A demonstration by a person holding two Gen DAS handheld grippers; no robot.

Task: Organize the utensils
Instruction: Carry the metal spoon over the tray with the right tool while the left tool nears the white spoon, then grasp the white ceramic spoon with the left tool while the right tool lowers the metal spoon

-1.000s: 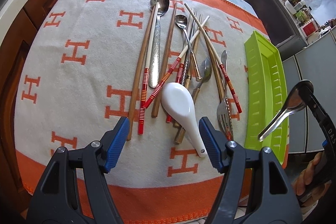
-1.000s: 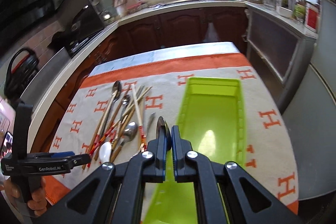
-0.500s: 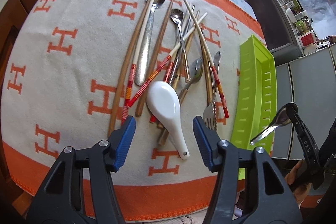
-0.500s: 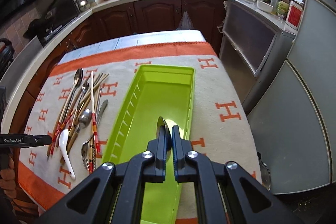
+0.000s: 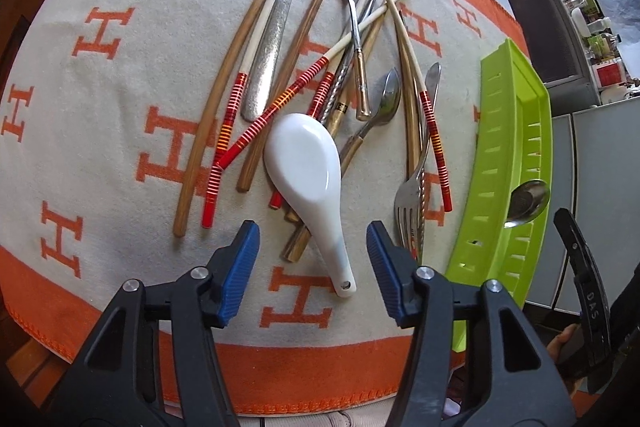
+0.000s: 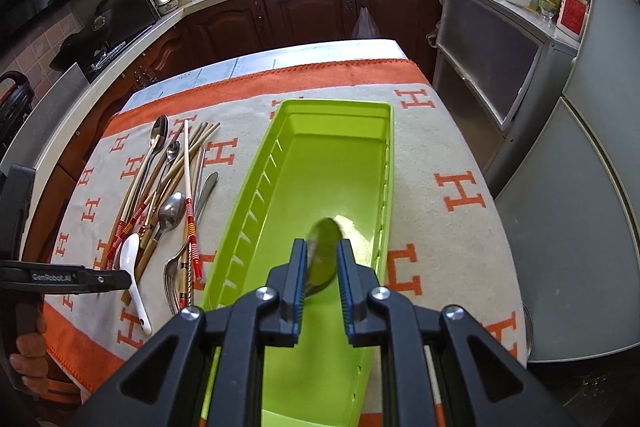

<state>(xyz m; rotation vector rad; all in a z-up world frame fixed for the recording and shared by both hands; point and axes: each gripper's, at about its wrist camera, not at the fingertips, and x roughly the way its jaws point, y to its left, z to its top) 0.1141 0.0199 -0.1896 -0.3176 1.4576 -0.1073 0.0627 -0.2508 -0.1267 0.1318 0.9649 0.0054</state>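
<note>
Steel spoon [image 6: 322, 254] sat blurred between the right gripper's [image 6: 322, 279] parted jaws, over the green tray [image 6: 374, 163]; left gripper [image 5: 313, 259] hung wide open above the white spoon [image 5: 308, 169].

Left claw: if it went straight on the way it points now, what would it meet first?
Most likely the white ceramic spoon, whose handle lies between the open left claw fingers. Depth is unclear, so it could touch the blanket just beside it.
</note>
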